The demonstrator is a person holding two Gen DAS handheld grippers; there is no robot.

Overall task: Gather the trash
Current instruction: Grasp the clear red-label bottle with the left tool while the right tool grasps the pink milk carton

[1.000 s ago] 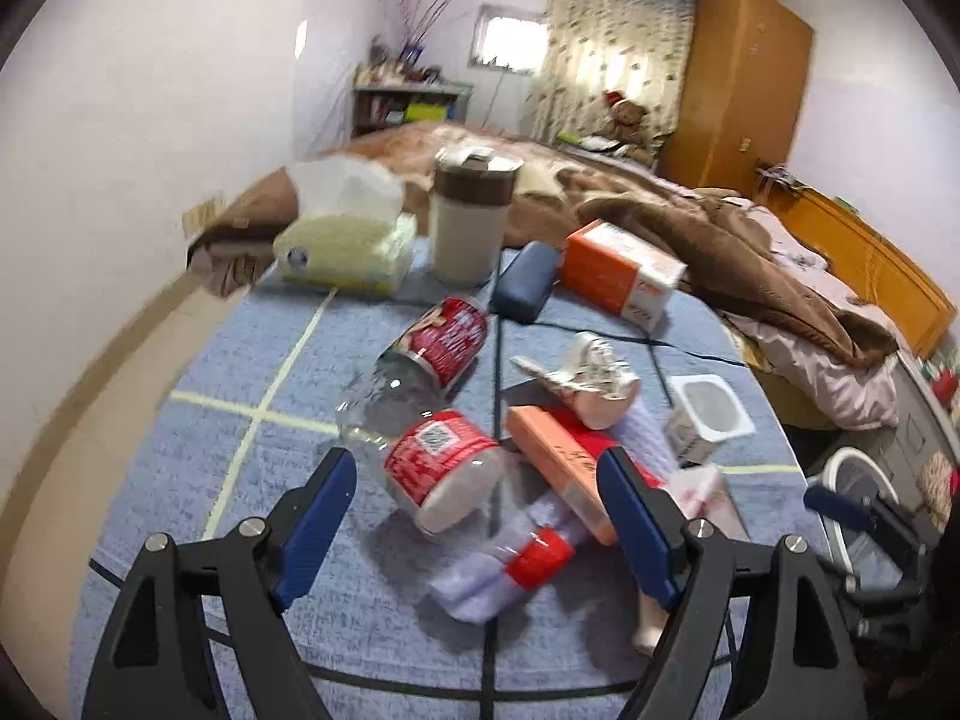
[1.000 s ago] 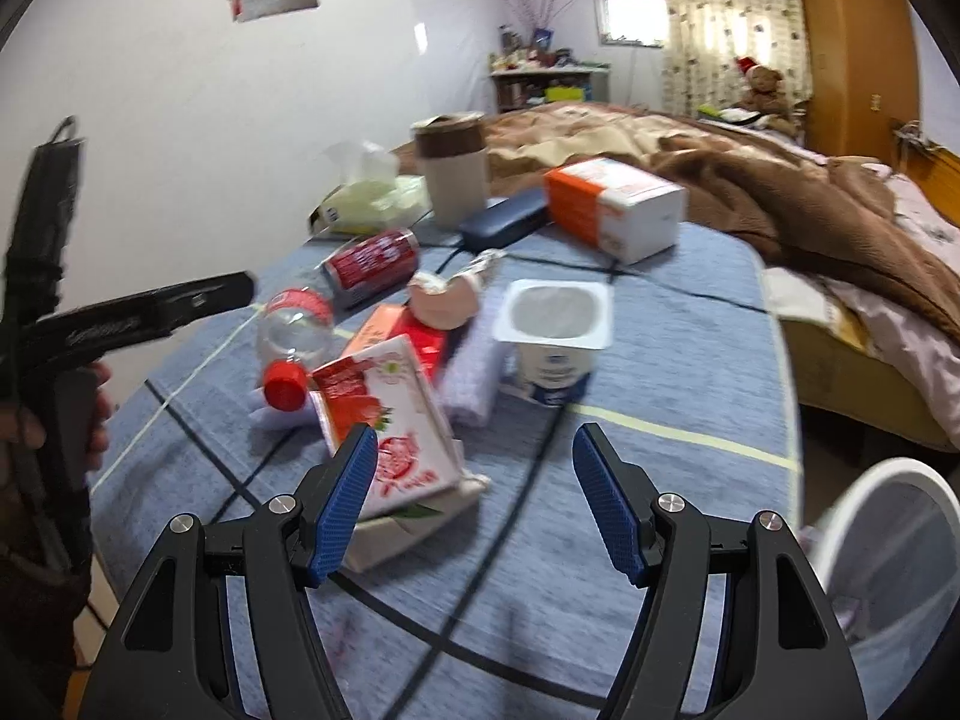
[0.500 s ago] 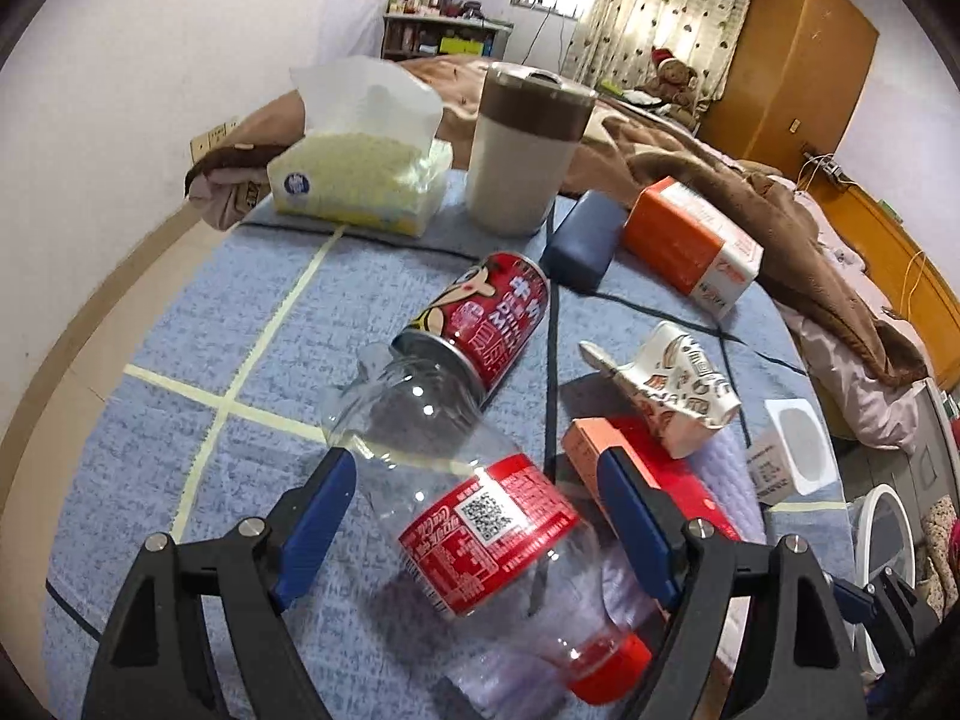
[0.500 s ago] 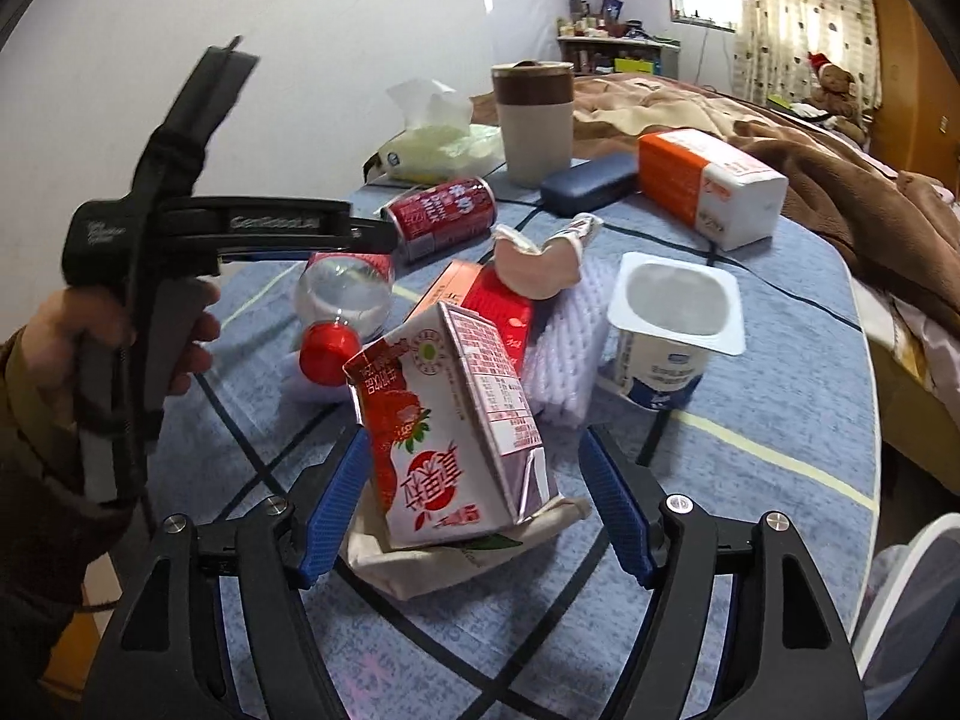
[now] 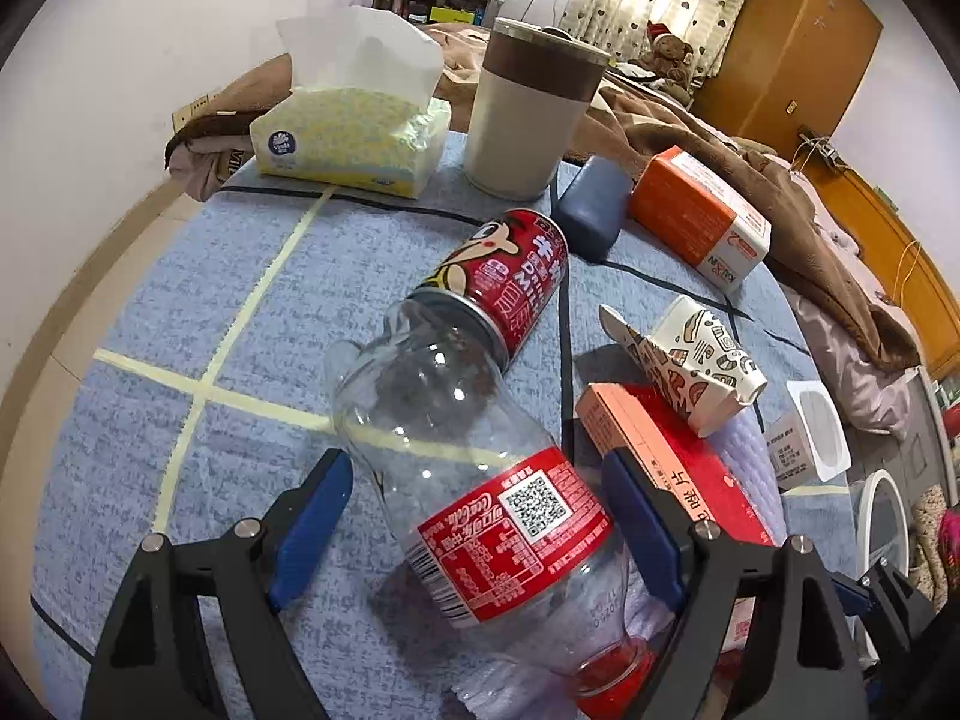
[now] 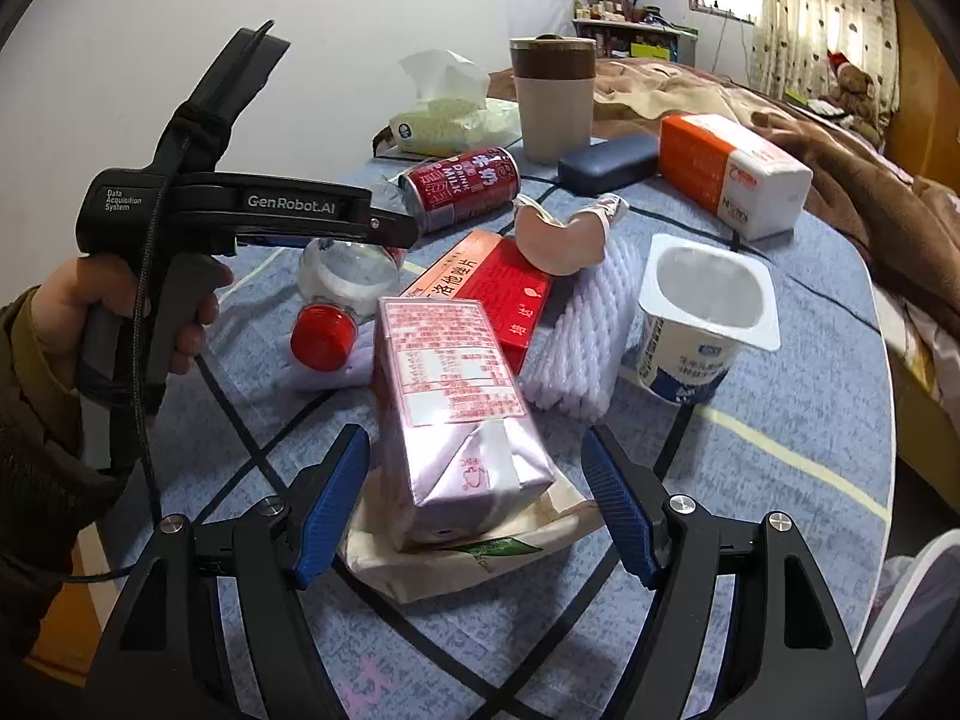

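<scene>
The left claw (image 5: pixel 477 516) is spread wide around a clear plastic bottle (image 5: pixel 474 474) that lies on its side on the blue-clothed counter (image 5: pixel 180 312); the right pad sits against the bottle's red label, the left pad stands off it, so nothing is clamped. The bottle's base touches a red milk can (image 5: pixel 510 282) lying beyond it. To the right lie a red and orange flat box (image 5: pixel 678 468) and a crushed paper cup (image 5: pixel 696 360) on top of it.

The right claw (image 6: pixel 477 495) has just been widening and stands released on either side of a pink drink carton (image 6: pixel 456 414), pads clear of it. The carton rests on a flattened paper bag (image 6: pixel 480 552). Just beyond are a white foam sleeve (image 6: pixel 588 324) and an empty yogurt cup (image 6: pixel 702 312) standing upright
</scene>
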